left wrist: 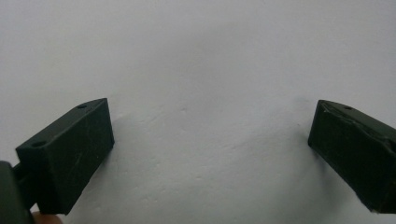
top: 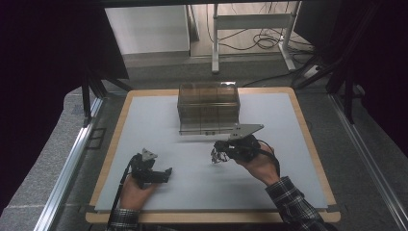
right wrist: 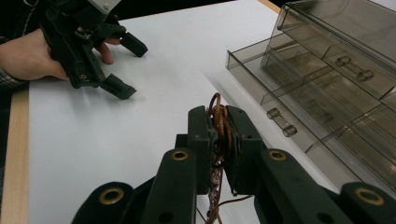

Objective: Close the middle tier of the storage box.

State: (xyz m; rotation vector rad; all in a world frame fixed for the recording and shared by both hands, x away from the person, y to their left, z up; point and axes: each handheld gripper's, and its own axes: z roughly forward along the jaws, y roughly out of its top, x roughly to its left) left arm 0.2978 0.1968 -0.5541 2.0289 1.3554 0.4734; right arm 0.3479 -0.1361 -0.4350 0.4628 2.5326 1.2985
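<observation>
My right gripper (top: 217, 153) (right wrist: 224, 136) hovers just in front of the smoked clear drawer box (top: 208, 108) (right wrist: 327, 88). Its jaws are shut on a small coil of brown wire (right wrist: 218, 122) (top: 220, 157), with loose ends dangling below. In the right gripper view the lowest drawer (right wrist: 261, 84) of the box stands pulled out toward me. My left gripper (top: 166, 175) (left wrist: 210, 135) (right wrist: 134, 70) rests low on the white mat near the front left. Its jaws are wide open with only bare mat between them.
The white mat (top: 159, 125) lies on a wood-edged table (top: 113, 139). The drawer box sits at the back centre. Metal rails (top: 72, 159) run along both sides, and a desk frame with cables (top: 255, 38) stands beyond the table.
</observation>
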